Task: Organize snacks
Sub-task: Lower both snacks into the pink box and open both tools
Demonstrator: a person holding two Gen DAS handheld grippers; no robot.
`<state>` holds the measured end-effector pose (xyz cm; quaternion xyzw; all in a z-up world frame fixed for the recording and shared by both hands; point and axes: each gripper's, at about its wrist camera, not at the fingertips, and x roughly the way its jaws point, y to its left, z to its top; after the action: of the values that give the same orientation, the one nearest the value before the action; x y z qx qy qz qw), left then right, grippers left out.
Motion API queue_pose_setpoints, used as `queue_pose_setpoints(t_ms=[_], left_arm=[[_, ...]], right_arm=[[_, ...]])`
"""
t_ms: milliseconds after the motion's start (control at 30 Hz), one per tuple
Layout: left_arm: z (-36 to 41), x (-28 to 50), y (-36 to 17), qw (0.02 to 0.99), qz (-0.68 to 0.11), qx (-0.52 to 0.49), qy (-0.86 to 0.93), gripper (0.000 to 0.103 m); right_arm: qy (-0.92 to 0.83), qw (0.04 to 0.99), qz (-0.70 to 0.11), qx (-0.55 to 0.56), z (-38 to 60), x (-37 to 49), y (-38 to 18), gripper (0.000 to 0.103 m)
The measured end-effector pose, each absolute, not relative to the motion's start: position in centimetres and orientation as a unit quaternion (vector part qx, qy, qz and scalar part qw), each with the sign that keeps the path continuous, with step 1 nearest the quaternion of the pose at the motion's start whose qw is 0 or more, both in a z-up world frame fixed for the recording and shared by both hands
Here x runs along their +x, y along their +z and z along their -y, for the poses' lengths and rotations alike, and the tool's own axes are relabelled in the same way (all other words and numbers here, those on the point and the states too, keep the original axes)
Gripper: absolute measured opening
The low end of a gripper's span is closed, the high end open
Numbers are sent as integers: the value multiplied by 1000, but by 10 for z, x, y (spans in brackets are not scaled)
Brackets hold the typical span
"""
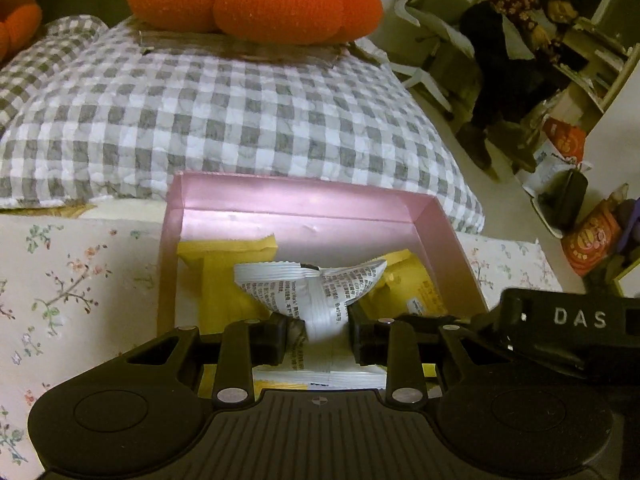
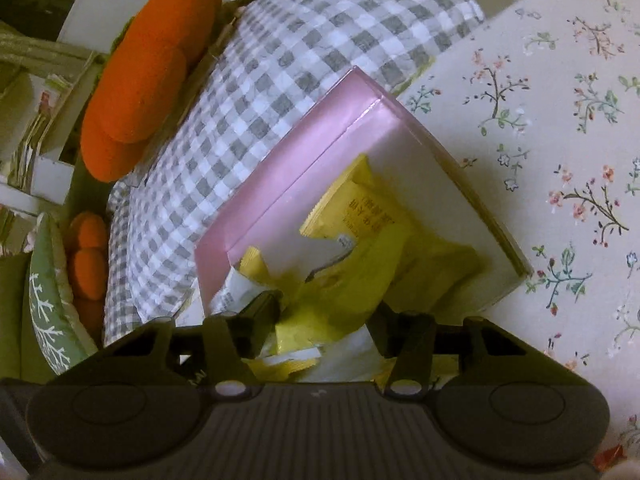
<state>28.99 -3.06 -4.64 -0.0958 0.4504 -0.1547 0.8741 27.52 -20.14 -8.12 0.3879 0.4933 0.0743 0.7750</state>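
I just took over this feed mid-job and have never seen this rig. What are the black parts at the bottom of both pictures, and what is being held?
No robot arm here: a person holds a hand-held gripper in each hand, each with a fisheye camera looking along its fingers. In the left view, the left hand-held gripper pinches a white snack packet over a pink box that holds yellow packets. In the right view, the right hand-held gripper is open, with yellow packets between its fingers. The box sits on a floral cloth beside a checked pillow.

box walls: pink box (image 1: 304,196) rim is fencing centre frame on three sides
box floor: yellow packets (image 1: 224,280) are crowding it
beyond: checked cushion (image 1: 224,120) is blocking upper frame
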Motion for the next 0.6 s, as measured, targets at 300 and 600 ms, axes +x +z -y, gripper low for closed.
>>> queue_pose_setpoints(t_ms=[300,600], left_arm=[[21,273,-26,883,-437,-75,-152,47],[5,224,-13,891,-439,-29,-114,58]], right_arm=[[85,801,-487,337,211,259,-61,58],[107,844,-473,230,196,220,-37,62]])
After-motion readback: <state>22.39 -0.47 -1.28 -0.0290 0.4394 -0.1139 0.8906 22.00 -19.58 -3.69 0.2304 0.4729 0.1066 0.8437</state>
